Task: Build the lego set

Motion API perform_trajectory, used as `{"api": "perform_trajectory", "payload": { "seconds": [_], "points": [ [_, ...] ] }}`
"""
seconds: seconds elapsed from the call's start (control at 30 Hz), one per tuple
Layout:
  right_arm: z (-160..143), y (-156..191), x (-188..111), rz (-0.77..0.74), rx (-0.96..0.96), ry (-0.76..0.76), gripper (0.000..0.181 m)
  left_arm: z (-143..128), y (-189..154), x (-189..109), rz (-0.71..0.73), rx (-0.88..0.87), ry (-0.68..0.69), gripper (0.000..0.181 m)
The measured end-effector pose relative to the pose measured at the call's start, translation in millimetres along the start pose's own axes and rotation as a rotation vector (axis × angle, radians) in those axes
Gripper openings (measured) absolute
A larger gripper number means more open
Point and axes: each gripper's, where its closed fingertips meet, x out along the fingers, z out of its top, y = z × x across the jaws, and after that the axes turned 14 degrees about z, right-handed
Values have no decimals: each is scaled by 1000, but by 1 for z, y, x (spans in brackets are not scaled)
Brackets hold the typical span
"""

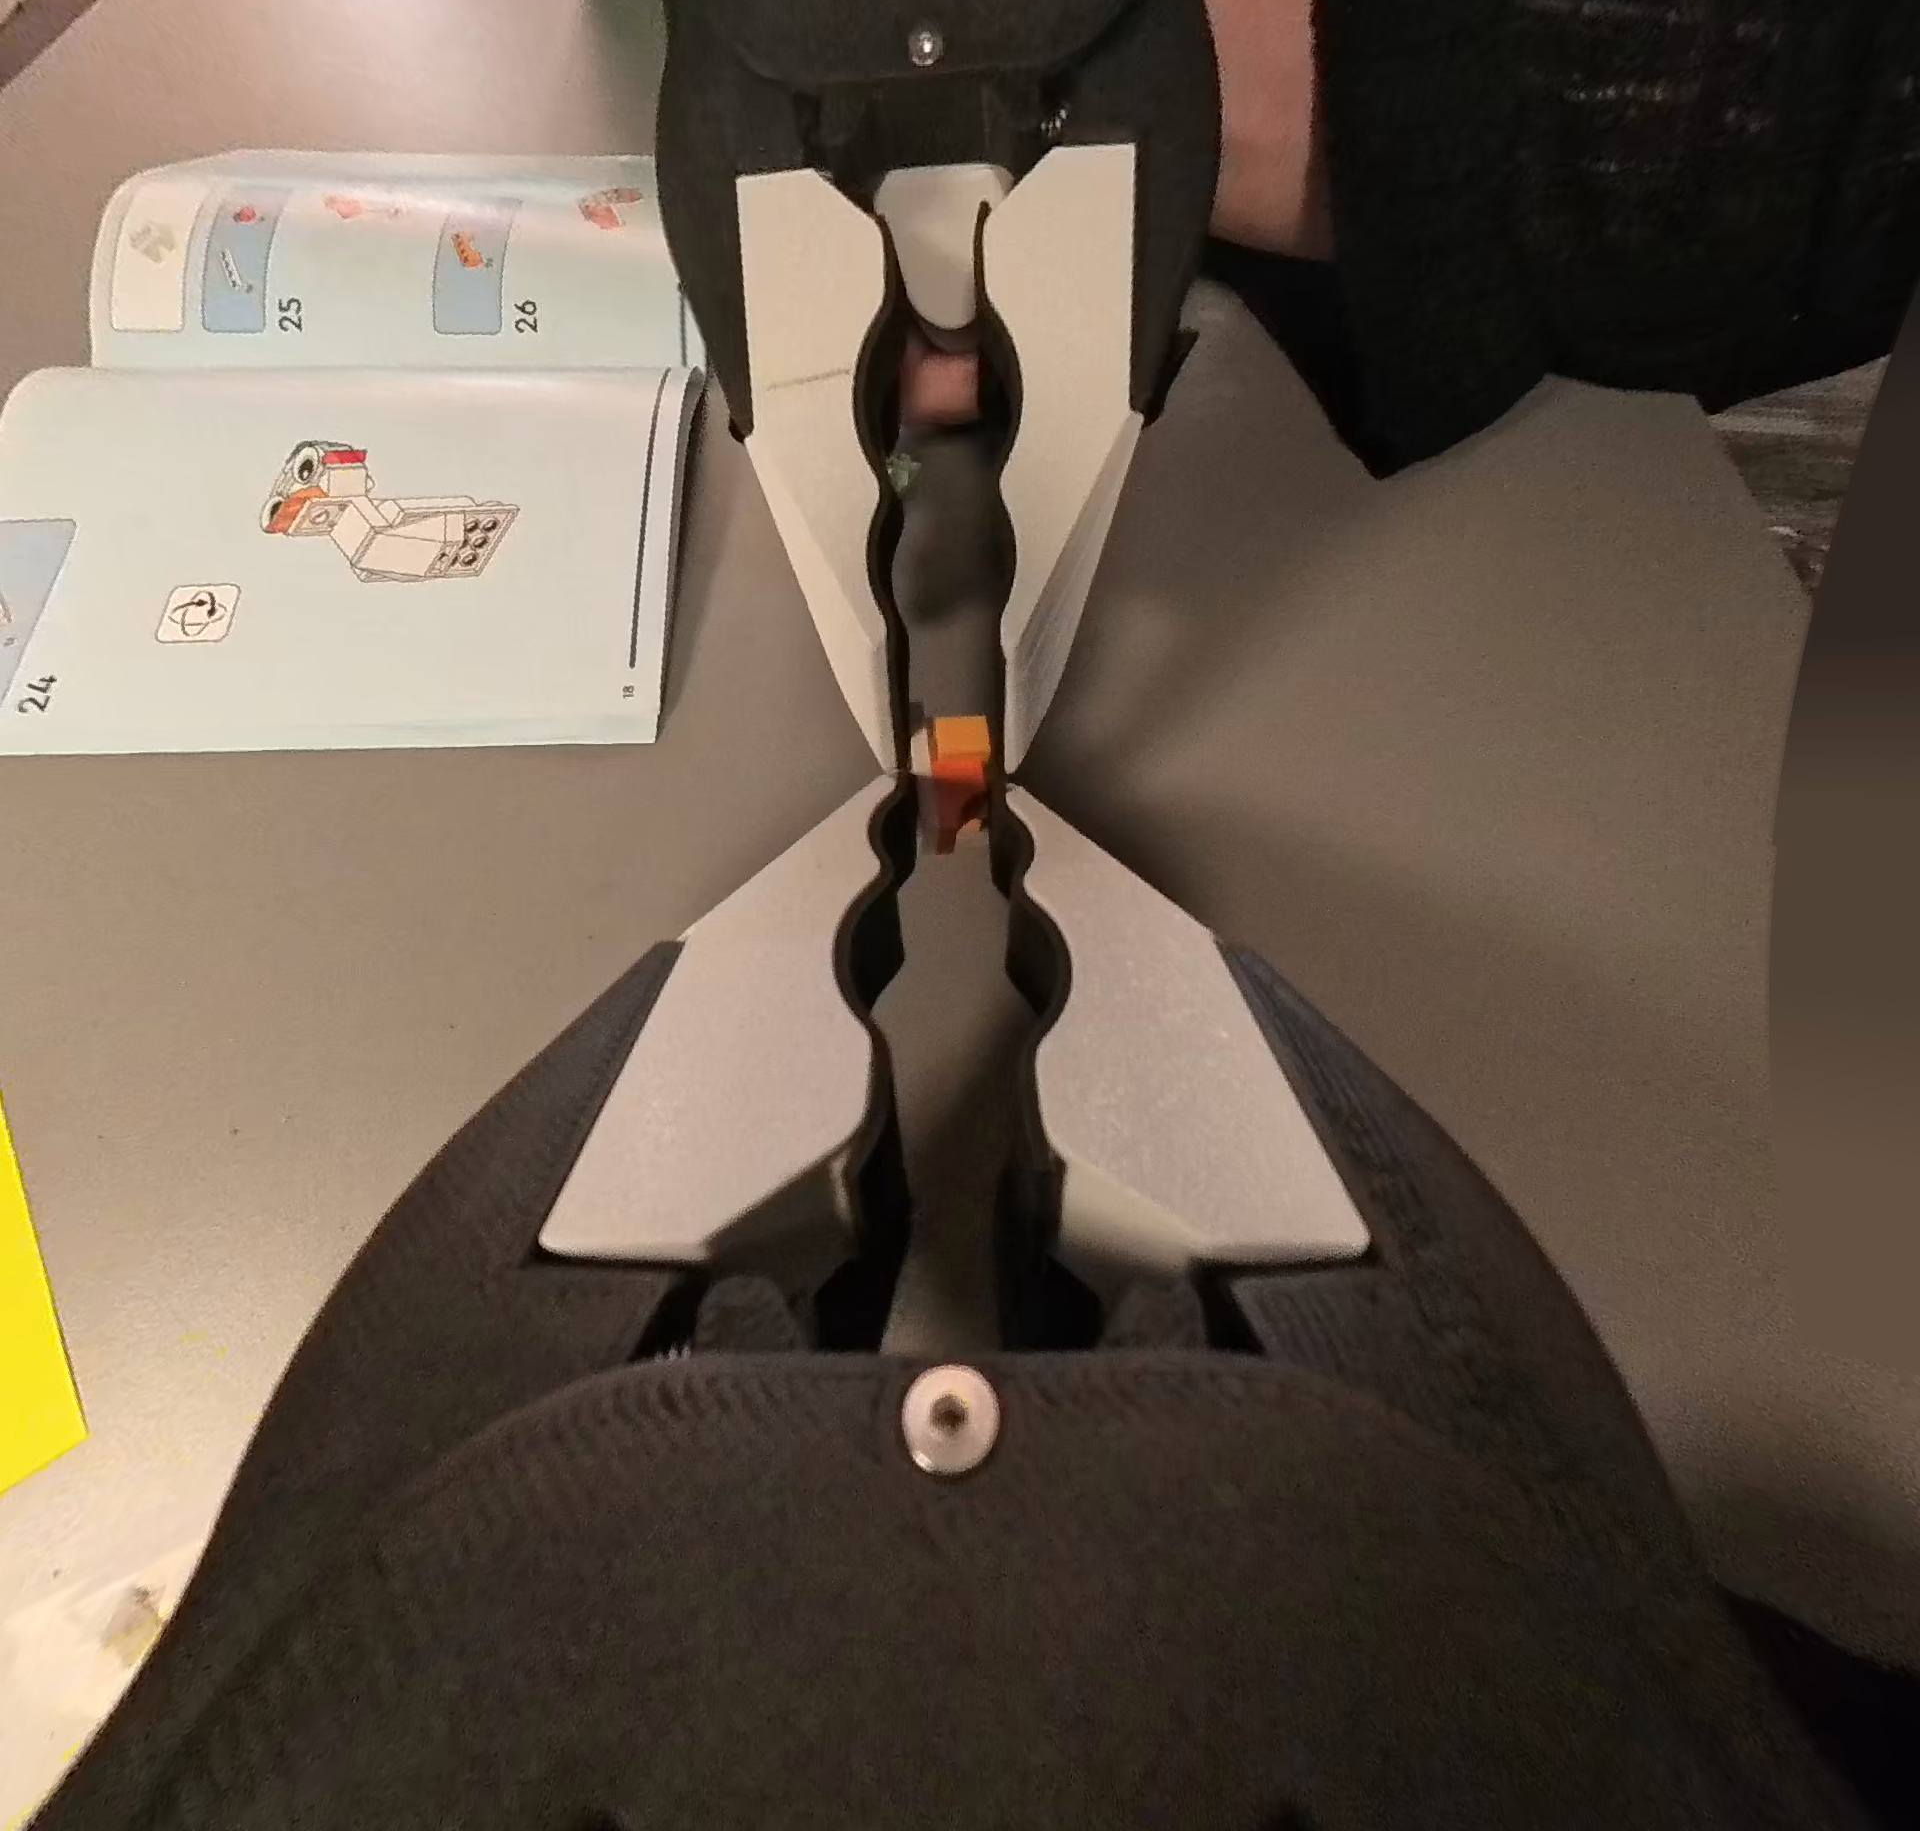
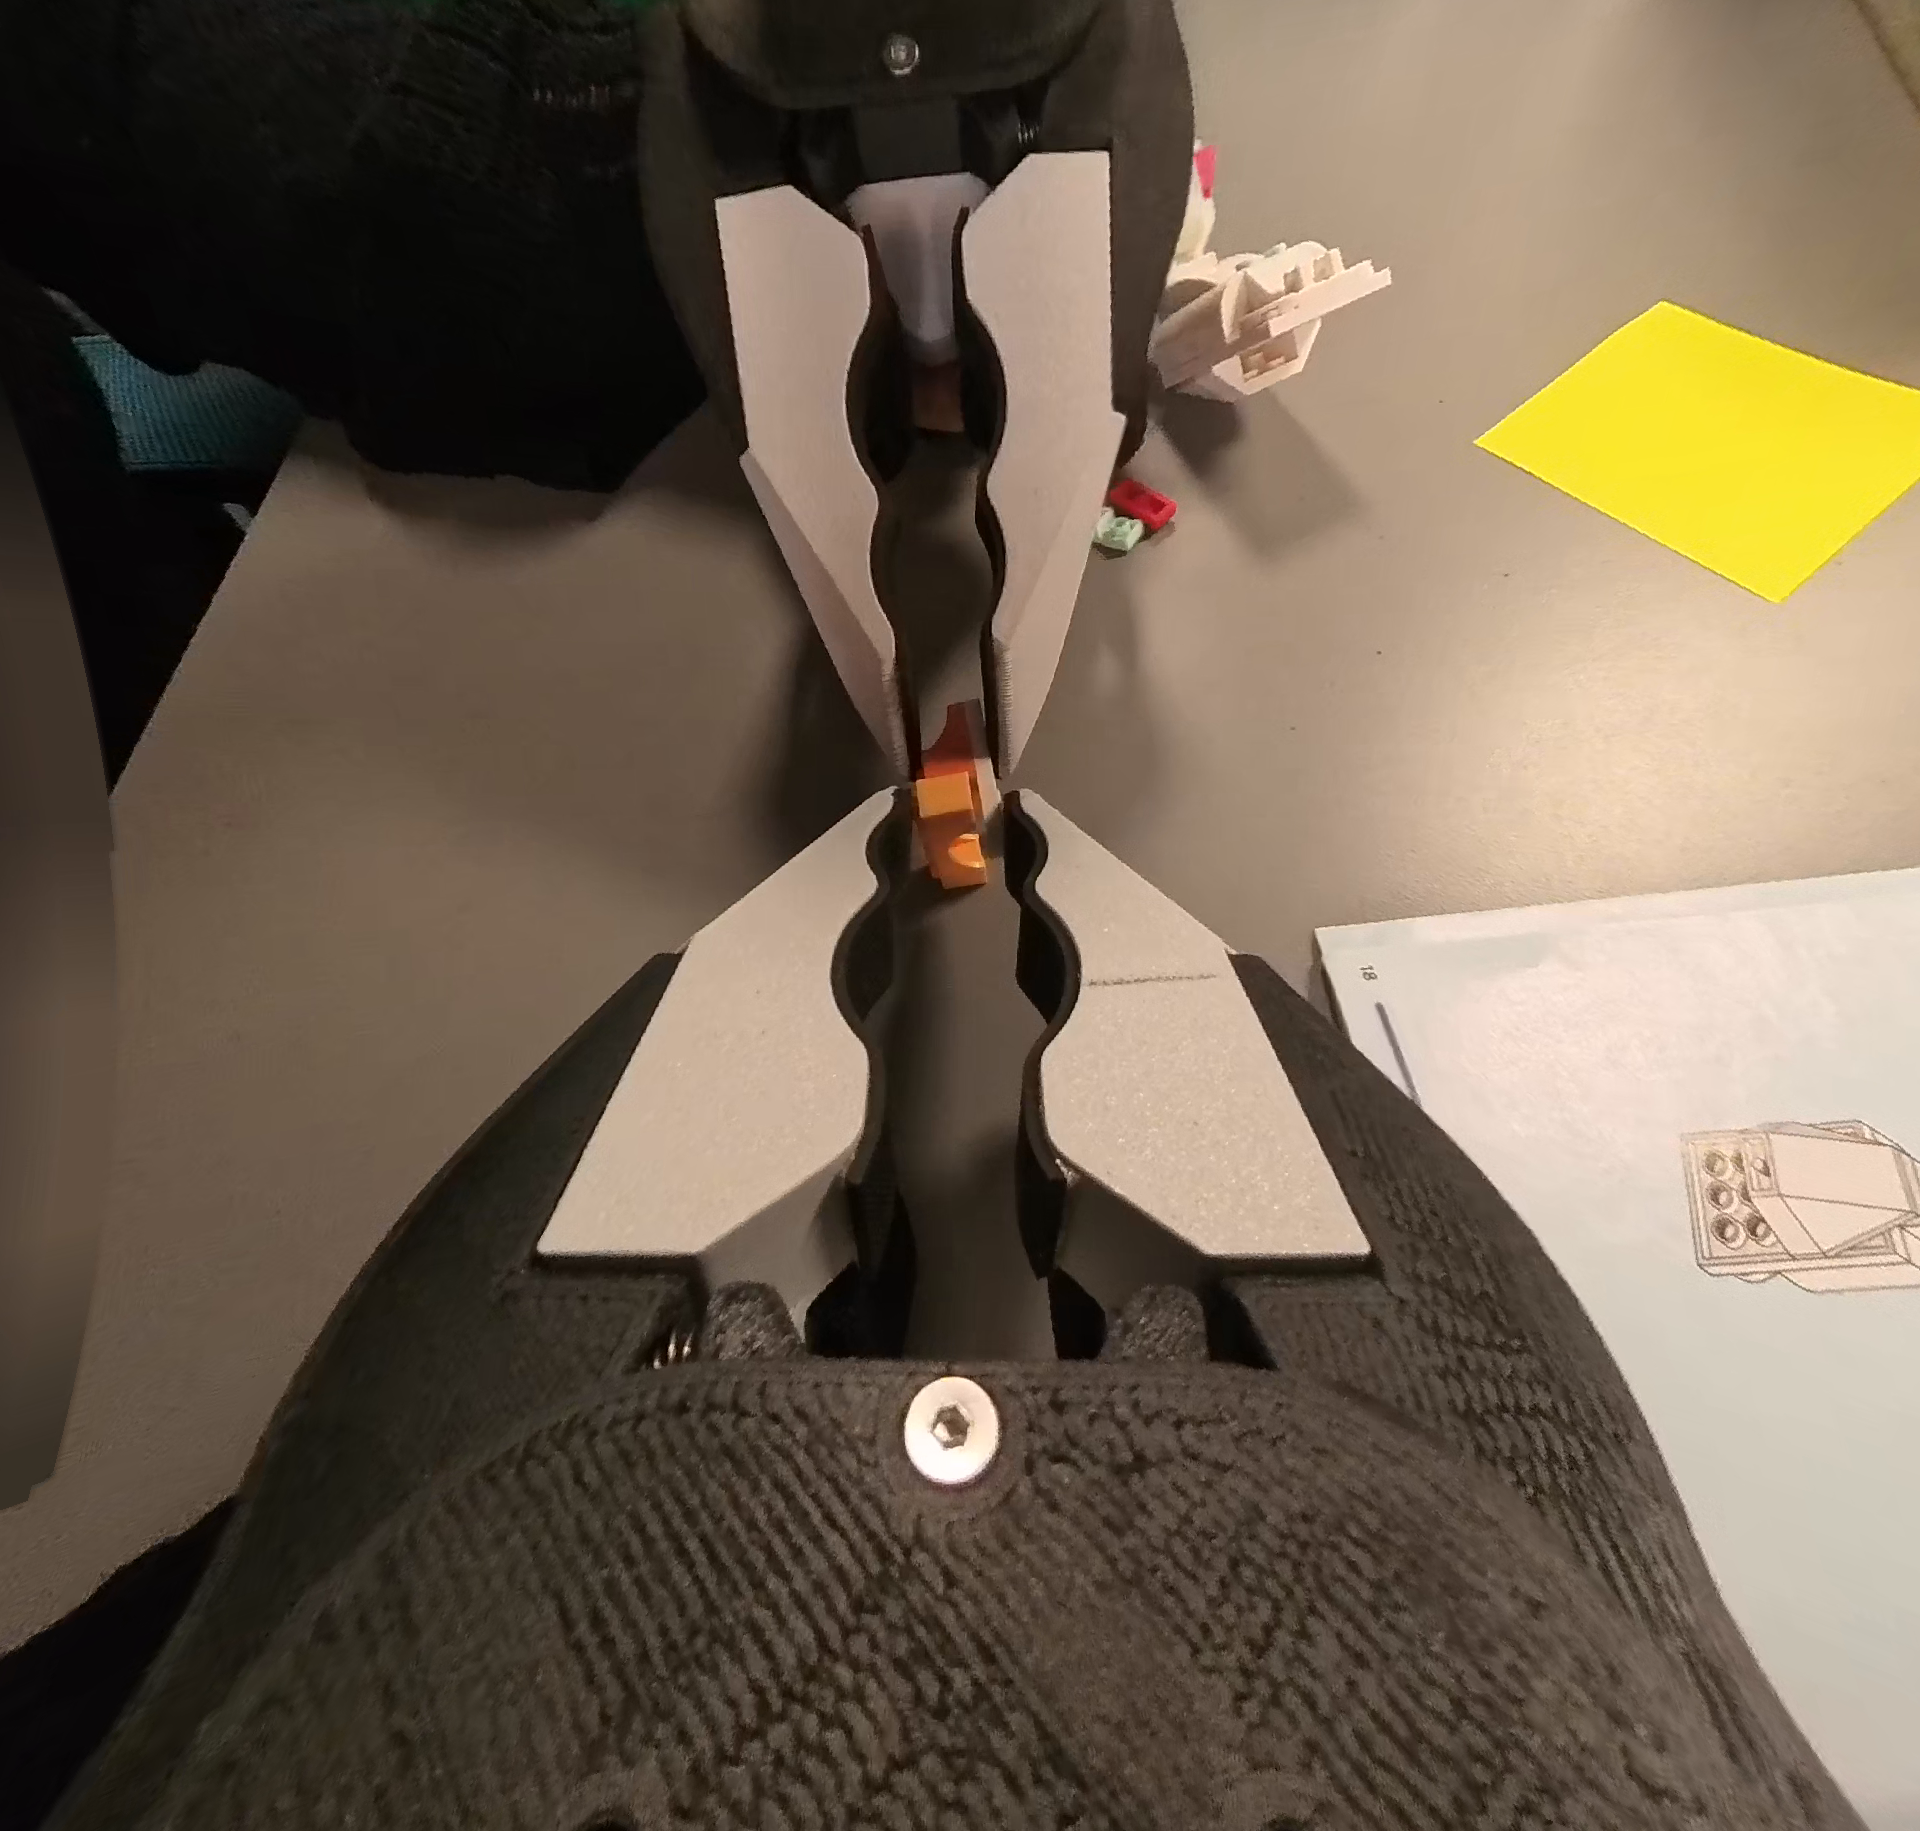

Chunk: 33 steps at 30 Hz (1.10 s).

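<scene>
Jaws of my left gripper and right gripper meet tip to tip above the tabletop, both pinching the small orange lego assembly between them. The white lego model sits beyond, the instruction booklet lies open beside.

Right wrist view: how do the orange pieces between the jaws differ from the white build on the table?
The orange pieces are small, only a couple of bricks; the white build is far larger, made of many. The orange pieces are pinched between the tips of the left gripper and the right gripper; the white build lies on the table, untouched. Both are lego parts.
</scene>
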Motion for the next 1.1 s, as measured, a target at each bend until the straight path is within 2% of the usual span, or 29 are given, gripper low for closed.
{"api": "perform_trajectory", "payload": {
  "seconds": [0.17, 0.3, 0.6, 0.8, 0.97, 1.1],
  "points": [
    [1, 2, -1, 10, -7, -9, 14, 1, -1, -1, 10, 31, -13, 12],
    [8, 4, -5, -7, -46, -46, 14, 8, -1, -6, 20, 54, -77, 12],
    [15, 3, -10, -107, -153, -23, 13, 16, 3, -9, 65, 85, -139, 12],
    [17, 2, -11, -217, -274, 42, 14, 19, 3, -11, 22, -1, -148, 12],
    [20, 4, -11, -241, -310, 46, 15, 22, 2, -15, -43, -97, -157, 12],
    [21, 4, -10, -236, -292, 42, 15, 21, 1, -15, -53, -105, -152, 12]
  ]
}}
